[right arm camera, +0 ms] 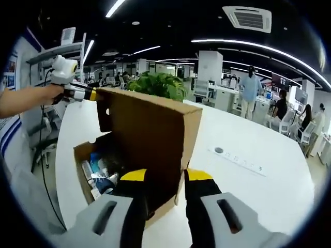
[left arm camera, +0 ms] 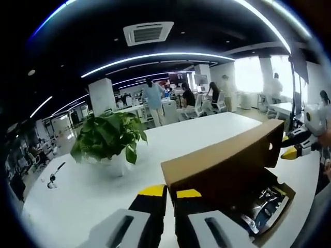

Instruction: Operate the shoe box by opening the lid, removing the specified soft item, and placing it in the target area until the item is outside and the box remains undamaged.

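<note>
A brown cardboard shoe box (left arm camera: 283,205) stands on the white table (left arm camera: 72,206) with its lid (left arm camera: 227,160) swung up on edge. My left gripper (left arm camera: 170,192) is shut on the lid's near corner. At the lid's far end is my right gripper (left arm camera: 288,146). In the right gripper view, the raised lid (right arm camera: 145,129) stands over the box (right arm camera: 81,155). My right gripper (right arm camera: 166,174) clasps the lid's near end. A hand holds my left gripper (right arm camera: 88,94) at the far top corner. Blue and white wrapped items (right arm camera: 101,173) lie inside the box.
A potted green plant (left arm camera: 108,137) stands on the table behind the box. A white power strip (right arm camera: 238,159) lies on the table to the right. A small dark object (left arm camera: 53,178) rests near the table's left edge. People (left arm camera: 153,98) work at desks far behind.
</note>
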Tool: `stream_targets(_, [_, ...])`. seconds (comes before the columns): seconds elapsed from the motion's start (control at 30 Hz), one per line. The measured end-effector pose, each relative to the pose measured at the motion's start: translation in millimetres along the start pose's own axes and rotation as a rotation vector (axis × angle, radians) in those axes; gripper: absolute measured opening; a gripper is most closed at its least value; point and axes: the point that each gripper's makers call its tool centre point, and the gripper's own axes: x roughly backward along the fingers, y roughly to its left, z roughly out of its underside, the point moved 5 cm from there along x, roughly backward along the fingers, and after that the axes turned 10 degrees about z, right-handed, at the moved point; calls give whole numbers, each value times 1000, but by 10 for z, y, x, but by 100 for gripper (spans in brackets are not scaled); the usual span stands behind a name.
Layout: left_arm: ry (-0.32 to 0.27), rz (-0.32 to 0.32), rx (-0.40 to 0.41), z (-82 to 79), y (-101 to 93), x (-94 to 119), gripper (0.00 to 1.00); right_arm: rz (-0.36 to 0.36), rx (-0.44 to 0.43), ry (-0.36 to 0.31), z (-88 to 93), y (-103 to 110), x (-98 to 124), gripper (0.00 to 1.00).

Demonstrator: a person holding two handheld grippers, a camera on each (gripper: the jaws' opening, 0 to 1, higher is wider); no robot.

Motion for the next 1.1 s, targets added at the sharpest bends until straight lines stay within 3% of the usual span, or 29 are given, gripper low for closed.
stream_targets(0.17, [-2,-4,11,-27,27,-63,4,19,13,41,165,-28,-76,19])
stream_targets(0.3, [-8,-2,20,-31,57,-103,4,40,14,65,268,-71,-152,10])
stream_targets(0.4, [-10,-1,20,-37,70,-131,4,45,-17,81,319,-91,-207,8])
stream_targets(0.93, [-26,1,22,-56,152,-331,4,79,-14,65,327,-160,-320,1])
stream_targets(1.1, [-12,14,31,23,160,-380,6,86,-19,66,319,-163,-335,1])
